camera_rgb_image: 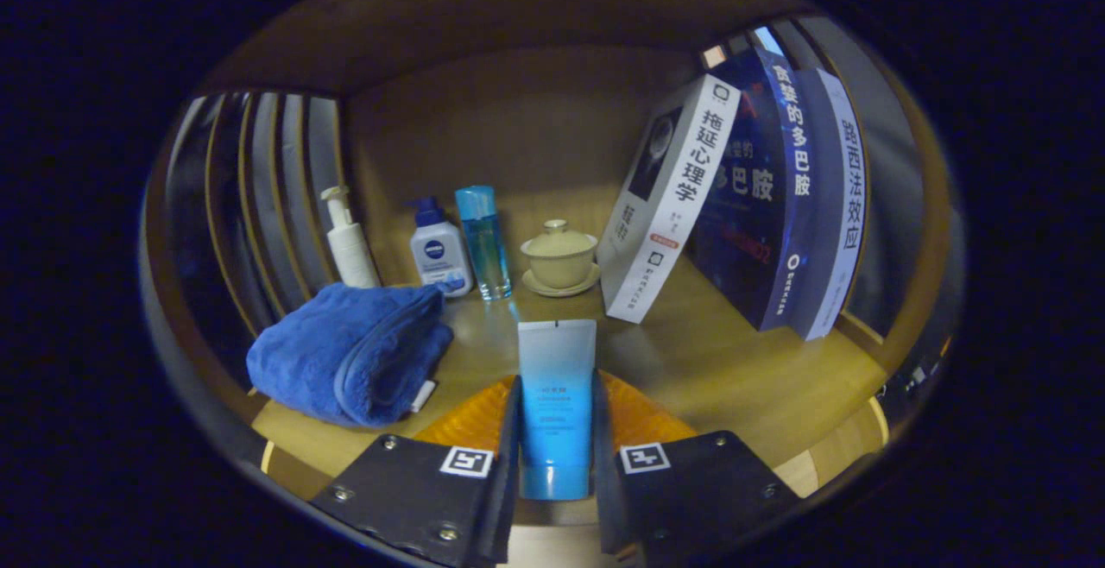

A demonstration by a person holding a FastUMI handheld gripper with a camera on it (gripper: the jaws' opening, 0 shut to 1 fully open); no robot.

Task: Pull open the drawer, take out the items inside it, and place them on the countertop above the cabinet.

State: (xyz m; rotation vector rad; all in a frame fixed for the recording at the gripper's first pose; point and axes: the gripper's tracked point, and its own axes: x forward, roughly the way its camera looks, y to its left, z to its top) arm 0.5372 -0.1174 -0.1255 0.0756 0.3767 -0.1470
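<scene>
The wooden countertop [734, 361] sits inside a wood-walled niche with slatted sides; the gripper [557, 438] points level over it, both fingers pressing a blue tube [557, 404] held upright between them; beyond lie a blue towel [354, 352], bottles [440, 249], a lidded cup [559, 257] and leaning books [751, 197].

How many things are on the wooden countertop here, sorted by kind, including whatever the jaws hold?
Bottles: 3, a white pump bottle, a white bottle with a blue cap, a clear blue bottle
Tubes: 1, a blue tube with the gripper shut on it
Books: 3
Towels: 1, blue
Lidded cups on saucers: 1
Total: 9
</scene>
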